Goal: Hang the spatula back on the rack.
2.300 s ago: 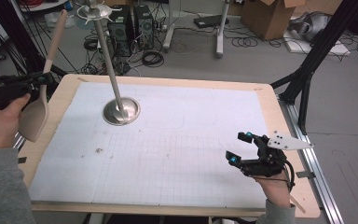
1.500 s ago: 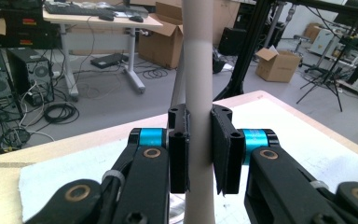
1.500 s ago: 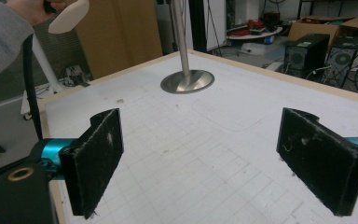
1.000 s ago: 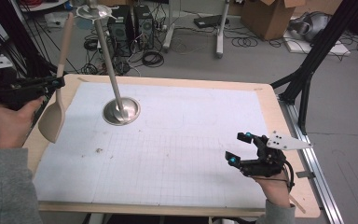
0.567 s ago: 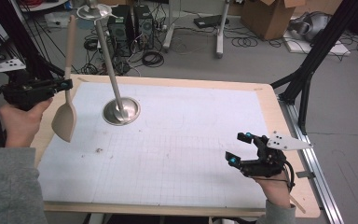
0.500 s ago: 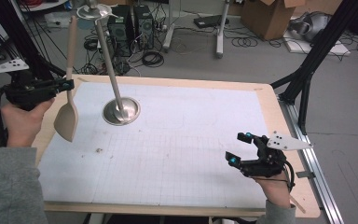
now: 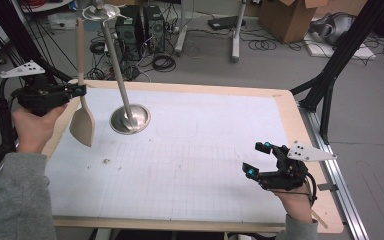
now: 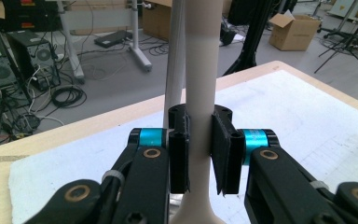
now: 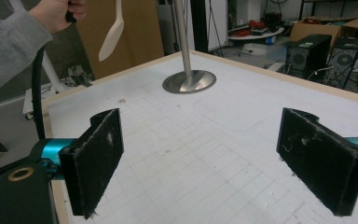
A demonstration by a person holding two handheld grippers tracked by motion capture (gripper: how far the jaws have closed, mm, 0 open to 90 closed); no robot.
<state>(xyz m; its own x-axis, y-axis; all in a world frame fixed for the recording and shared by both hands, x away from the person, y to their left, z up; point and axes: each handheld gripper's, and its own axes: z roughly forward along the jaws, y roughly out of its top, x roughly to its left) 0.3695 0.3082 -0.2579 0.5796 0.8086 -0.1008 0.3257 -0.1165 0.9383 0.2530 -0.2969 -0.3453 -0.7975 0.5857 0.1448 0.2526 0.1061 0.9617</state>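
Wooden spatula (image 7: 82,102) looks light and stiff, so it shouldn't flex on you, but smooth wood can twist in the pads. Your left gripper (image 8: 199,154) has its jaws clamped on the handle just above the blade, which seems a sensible spot. It hangs upright over the table's (image 7: 280,100) left edge, blade down, handle straight up, beside the metal stand (image 7: 129,117). Your right gripper (image 9: 214,163) sits wide open, holding nothing.
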